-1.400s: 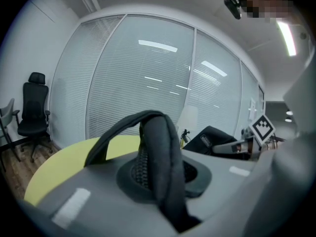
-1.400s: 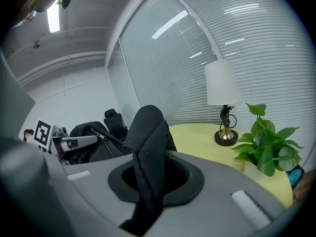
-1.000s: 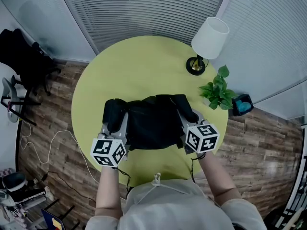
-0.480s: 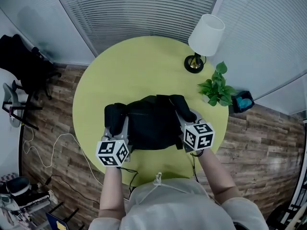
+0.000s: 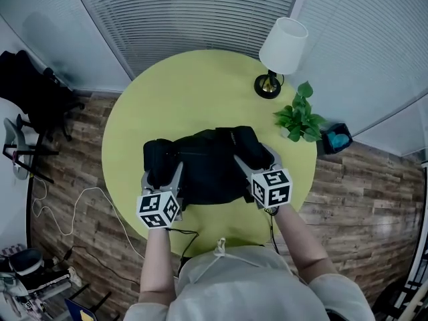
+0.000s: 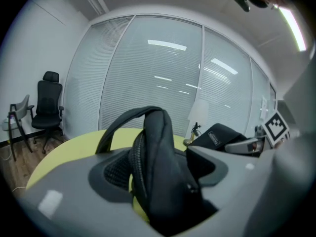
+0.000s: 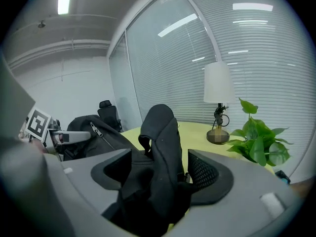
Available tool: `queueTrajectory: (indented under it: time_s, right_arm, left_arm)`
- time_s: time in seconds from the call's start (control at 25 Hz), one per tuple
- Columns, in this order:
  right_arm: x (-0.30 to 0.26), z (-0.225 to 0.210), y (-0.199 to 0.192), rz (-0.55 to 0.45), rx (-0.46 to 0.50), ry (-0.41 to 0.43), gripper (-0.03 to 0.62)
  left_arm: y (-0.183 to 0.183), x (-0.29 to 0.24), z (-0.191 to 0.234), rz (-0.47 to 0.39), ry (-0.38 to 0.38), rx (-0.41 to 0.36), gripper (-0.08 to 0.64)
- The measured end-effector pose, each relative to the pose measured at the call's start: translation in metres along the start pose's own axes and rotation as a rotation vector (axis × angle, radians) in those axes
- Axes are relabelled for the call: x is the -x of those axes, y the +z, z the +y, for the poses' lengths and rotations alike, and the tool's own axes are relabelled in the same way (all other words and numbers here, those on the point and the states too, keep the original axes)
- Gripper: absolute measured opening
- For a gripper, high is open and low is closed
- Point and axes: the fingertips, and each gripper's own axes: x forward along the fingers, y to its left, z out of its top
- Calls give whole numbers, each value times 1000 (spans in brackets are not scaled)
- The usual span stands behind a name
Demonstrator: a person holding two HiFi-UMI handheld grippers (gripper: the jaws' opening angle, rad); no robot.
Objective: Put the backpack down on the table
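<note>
The black backpack (image 5: 207, 166) lies on the round yellow-green table (image 5: 200, 85), near its front edge. My left gripper (image 5: 162, 174) is at the bag's left end and its jaws are opening. A padded shoulder strap (image 6: 158, 152) stands loose between the pads, with table showing beside it. At the bag's right end my right gripper (image 5: 254, 158) is opening its jaws too. Another black strap (image 7: 163, 147) rises between them, with a gap at the left pad. Each gripper view shows the other gripper past the bag.
A white-shaded lamp (image 5: 281, 45) and a small green plant (image 5: 299, 116) stand at the table's right rim. A black office chair (image 5: 33, 85) is at the far left on the wooden floor. Cables (image 5: 73, 199) trail beside the table.
Both grippers' jaws have spread apart from the straps they were closed on. The backpack has sunk and settled flatter on the table, and both hands have come down a little.
</note>
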Motion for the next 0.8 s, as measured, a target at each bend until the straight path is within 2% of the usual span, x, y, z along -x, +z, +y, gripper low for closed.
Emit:
queueTrajectory:
  time_s: [0.16,0.32,0.48,0.56,0.64,0.68,0.72,0.8]
  right_arm:
    - [18,2,6,-42,37,-78,387]
    - [38,9,14,-82,52,-146,387]
    - [58,33,14,-110,26,-177,359]
    - [72,42,16,-128,14,-225,352]
    - [90,49,20,-159,2,-292,278]
    - [97,54,22,-176,-7,-313,203]
    - [103,60,23,-189,-17,-318,139]
    - [109,74,23,-200,-35,-299,75]
  left_arm:
    - [-1,18,10,-11,29,-4,370]
    - [2,34,13,-12,8,-8,373]
    - [4,56,13,-9,-20,-23,350]
    - [6,69,10,-18,-36,-25,343]
    - [12,84,8,-31,-55,-20,294]
    - [16,91,7,-38,-65,-18,261]
    - [20,97,6,-44,-76,-21,216]
    - [27,108,6,-60,-82,-33,140]
